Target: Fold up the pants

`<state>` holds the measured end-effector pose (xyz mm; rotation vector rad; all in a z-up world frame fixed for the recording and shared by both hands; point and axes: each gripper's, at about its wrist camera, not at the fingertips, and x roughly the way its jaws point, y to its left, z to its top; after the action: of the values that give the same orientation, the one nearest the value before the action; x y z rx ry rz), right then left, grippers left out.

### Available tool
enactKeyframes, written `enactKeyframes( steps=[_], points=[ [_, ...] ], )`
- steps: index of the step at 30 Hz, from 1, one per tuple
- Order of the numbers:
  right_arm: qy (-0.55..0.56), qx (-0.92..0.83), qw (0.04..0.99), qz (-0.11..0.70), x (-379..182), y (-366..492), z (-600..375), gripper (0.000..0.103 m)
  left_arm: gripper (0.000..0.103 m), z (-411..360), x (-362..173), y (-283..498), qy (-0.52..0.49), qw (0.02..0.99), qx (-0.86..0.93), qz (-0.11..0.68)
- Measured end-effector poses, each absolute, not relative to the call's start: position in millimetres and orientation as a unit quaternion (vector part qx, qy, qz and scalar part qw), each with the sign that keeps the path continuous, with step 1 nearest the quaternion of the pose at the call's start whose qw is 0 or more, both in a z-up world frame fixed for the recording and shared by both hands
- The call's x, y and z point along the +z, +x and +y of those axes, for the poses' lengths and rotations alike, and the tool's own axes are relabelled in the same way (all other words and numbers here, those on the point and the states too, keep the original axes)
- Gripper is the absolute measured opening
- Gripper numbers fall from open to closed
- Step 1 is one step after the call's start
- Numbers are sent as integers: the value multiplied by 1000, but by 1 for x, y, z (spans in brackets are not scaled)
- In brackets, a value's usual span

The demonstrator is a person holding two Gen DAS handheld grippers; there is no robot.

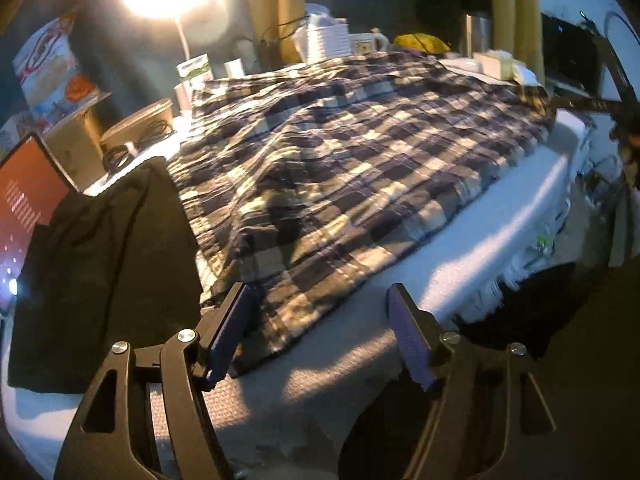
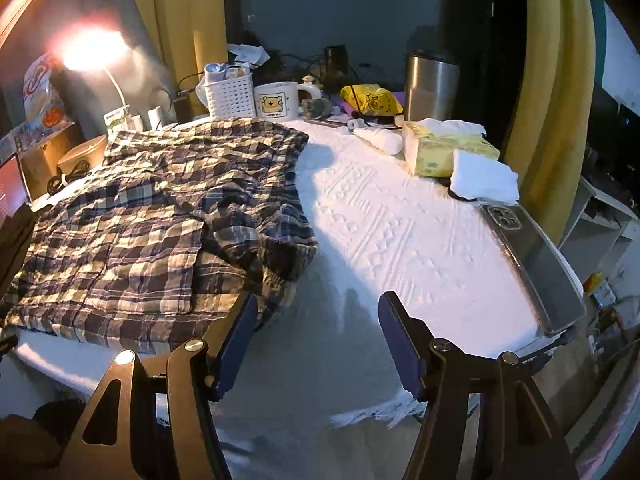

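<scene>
table (image 2: 400, 216): white cloth | on it: plaid pants (image 2: 160, 216), phone (image 2: 536, 256), tissue box (image 2: 436, 152)

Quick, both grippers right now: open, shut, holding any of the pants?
Left gripper: open, holding nothing; plaid pants lie just ahead.
Right gripper: open, holding nothing; pants beside its left finger.

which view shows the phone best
The right wrist view. The phone lies face down at the right edge of the white cloth, its whole back and camera lenses visible. The left wrist view shows no phone; the plaid pants fill most of it.
</scene>
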<state>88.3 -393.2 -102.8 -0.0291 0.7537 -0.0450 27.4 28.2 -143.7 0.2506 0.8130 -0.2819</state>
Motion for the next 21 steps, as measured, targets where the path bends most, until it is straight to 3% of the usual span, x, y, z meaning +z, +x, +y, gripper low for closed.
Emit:
enactKeyframes(
  steps=[6,8,9,10,12,14,21],
  points=[
    [-29,-27,927,372,-108,91,-390,65,68,36,-148,39,95,911,-115,383],
    [-35,-33,927,373,-109,90,-390,65,52,33,-148,41,100,914,-122,374],
    [-42,-37,927,372,-110,90,-389,65,33,31,-148,42,100,913,-131,373],
    [-50,-41,926,372,-110,90,-390,66,20,29,-148,43,102,912,-135,373],
    [-66,-47,925,371,-110,89,-390,73,8,27,-148,44,113,912,-132,372],
    [-90,-52,925,365,-109,86,-388,77,5,29,-145,43,106,911,-138,374],
    [-121,-59,927,350,-105,76,-395,78,4,48,-122,32,51,918,-149,364]
  ],
)
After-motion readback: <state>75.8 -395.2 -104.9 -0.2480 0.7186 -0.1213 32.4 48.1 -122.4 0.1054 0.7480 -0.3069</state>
